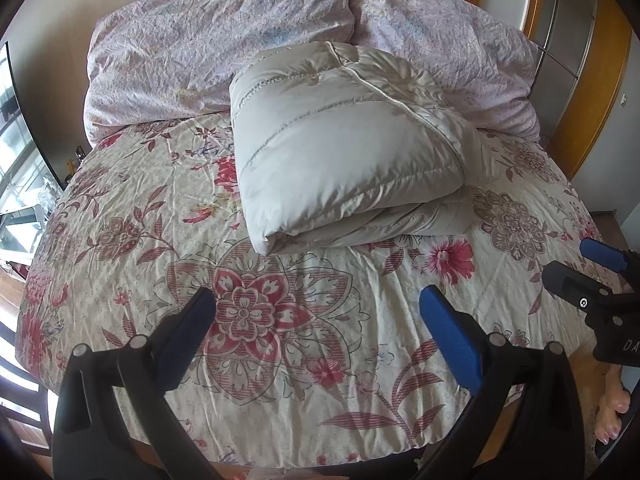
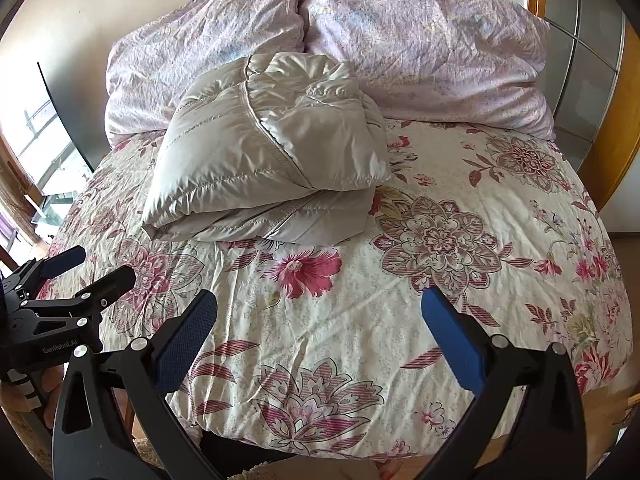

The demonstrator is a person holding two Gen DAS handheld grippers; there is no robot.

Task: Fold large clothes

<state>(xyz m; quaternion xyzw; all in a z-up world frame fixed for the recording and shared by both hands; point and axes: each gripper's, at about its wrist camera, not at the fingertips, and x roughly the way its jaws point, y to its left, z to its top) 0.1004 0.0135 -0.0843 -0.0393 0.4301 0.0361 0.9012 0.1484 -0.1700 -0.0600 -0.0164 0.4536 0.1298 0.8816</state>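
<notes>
A grey-beige padded jacket [image 1: 344,148] lies folded into a thick bundle on the floral bedspread [image 1: 200,216], just in front of the pillows. The right wrist view shows the same jacket [image 2: 264,160] left of centre. My left gripper [image 1: 320,300] hovers open over the near part of the bed, well short of the jacket, with nothing between its blue-padded fingers. My right gripper [image 2: 320,300] is likewise open and empty above the bedspread [image 2: 440,184]. Each gripper appears at the side of the other's view: the right gripper [image 1: 572,264] at the right edge, the left gripper [image 2: 92,266] at the left edge.
Two lilac pillows [image 1: 224,40] lean against the head end. A wooden-framed wardrobe [image 1: 580,60] stands to the right of the bed, a dark screen and window [image 1: 24,120] to the left. A person's bare foot [image 1: 612,412] shows on the floor at the bed's near right corner.
</notes>
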